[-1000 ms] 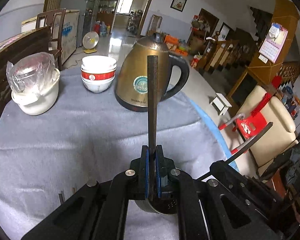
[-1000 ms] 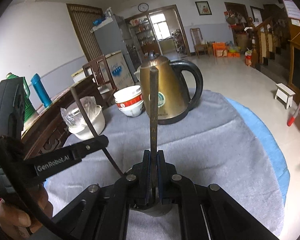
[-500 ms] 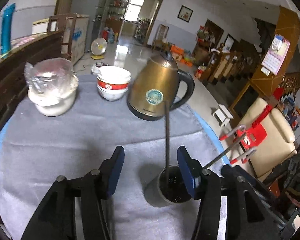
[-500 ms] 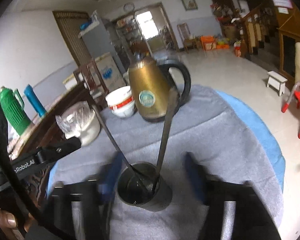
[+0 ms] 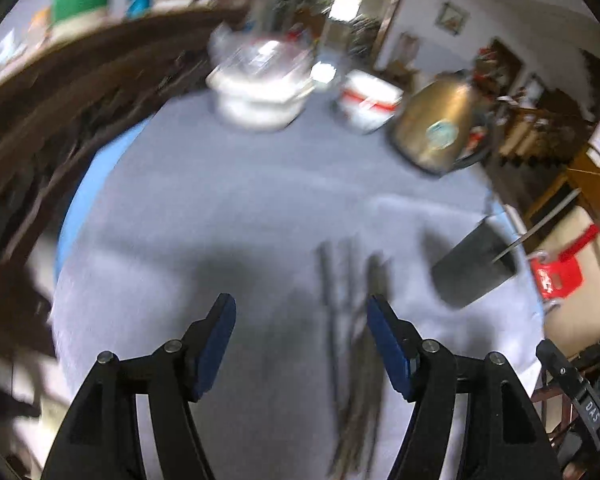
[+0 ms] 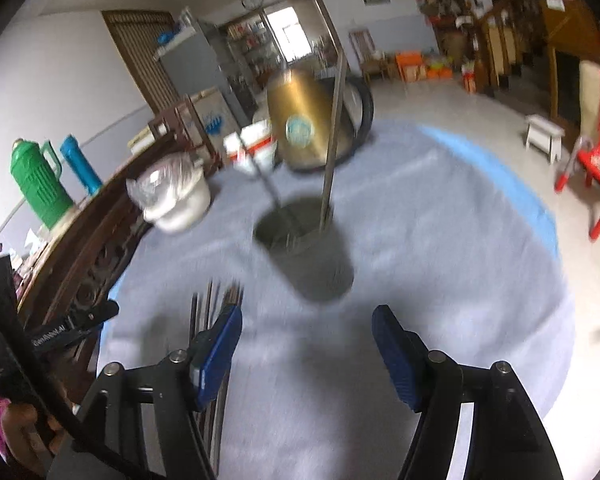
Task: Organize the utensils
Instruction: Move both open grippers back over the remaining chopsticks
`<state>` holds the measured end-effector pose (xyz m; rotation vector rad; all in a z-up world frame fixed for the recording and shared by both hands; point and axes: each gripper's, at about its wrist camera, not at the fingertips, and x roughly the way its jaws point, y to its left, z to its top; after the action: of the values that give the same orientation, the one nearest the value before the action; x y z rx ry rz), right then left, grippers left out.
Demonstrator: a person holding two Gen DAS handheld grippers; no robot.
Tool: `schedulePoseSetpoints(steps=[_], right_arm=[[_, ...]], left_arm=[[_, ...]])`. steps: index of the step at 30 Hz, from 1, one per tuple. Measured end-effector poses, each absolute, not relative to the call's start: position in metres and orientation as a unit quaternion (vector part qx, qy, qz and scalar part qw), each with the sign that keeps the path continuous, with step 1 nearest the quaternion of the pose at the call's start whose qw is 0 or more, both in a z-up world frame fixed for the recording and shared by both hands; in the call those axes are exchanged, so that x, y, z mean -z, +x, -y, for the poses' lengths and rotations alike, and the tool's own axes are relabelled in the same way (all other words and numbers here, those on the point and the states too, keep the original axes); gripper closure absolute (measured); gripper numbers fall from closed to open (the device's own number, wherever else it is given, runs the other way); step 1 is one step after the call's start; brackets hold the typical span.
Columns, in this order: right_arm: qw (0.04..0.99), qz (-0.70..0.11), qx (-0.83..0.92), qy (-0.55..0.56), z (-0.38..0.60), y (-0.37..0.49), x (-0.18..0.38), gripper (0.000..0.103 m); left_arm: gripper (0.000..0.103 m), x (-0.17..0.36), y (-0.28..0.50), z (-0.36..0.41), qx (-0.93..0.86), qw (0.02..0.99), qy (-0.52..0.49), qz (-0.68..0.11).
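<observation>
Both the left gripper (image 5: 300, 344) and right gripper (image 6: 306, 354) gape empty. Two utensils (image 6: 332, 136) stand in the cup (image 6: 312, 252); others (image 5: 352, 340) lie on the cloth (image 5: 220, 216).

one holder (image 6: 304, 248), one kettle (image 6: 300, 120), two utensils (image 6: 332, 140) inside

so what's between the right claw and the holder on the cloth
Only bare grey cloth lies between the open right claw and the holder, as the right wrist view shows. The loose utensils lie off to its left.

Motion blur smears utensils (image 5: 352, 344); kettle (image 5: 436, 128) indistinct.
</observation>
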<state>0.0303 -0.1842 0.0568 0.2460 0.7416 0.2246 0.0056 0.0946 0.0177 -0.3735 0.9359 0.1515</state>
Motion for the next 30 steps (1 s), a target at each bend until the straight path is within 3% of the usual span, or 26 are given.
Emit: schedulePoseSetpoints(steps=[6, 30], right_arm=[[0.894, -0.41, -0.139, 0.116, 0.153, 0.023, -0.021, 0.031], [0.88, -0.433, -0.161, 0.114, 0.144, 0.032, -0.013, 0.031]], left_arm=[[0.034, 0.003, -0.006, -0.103, -0.097, 0.856, -0.181, -0.474], [0.034, 0.005, -0.004, -0.089, -0.095, 0.859, -0.15, -0.481]])
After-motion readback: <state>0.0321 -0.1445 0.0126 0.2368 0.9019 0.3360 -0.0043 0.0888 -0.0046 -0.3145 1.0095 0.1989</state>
